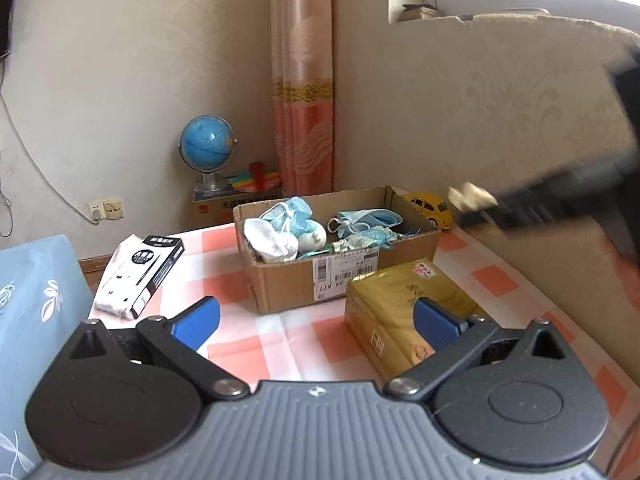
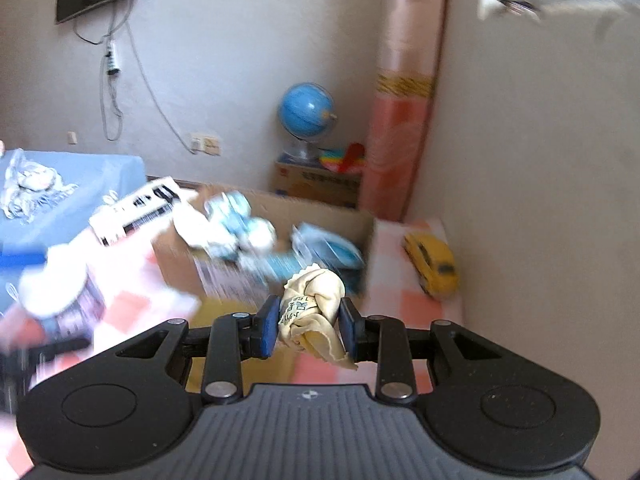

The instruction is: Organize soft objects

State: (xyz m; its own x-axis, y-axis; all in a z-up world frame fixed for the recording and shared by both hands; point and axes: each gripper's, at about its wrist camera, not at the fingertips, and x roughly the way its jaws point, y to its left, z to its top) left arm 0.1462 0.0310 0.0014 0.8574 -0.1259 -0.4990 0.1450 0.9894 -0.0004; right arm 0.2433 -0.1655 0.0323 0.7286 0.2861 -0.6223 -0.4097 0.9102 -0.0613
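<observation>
A blue globe [image 1: 207,148] stands far left in the corner beside a pink curtain [image 1: 303,80]. A yellow toy car [image 1: 430,207] sits by the right wall; a gold box [image 1: 400,308] lies near.

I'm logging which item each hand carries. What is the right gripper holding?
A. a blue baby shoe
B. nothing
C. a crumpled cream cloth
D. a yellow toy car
C: in the right wrist view the right gripper is shut on a crumpled cream cloth, pinched between its blue pads, while the toy car sits on the table by the wall and the baby shoes lie in the box.
</observation>
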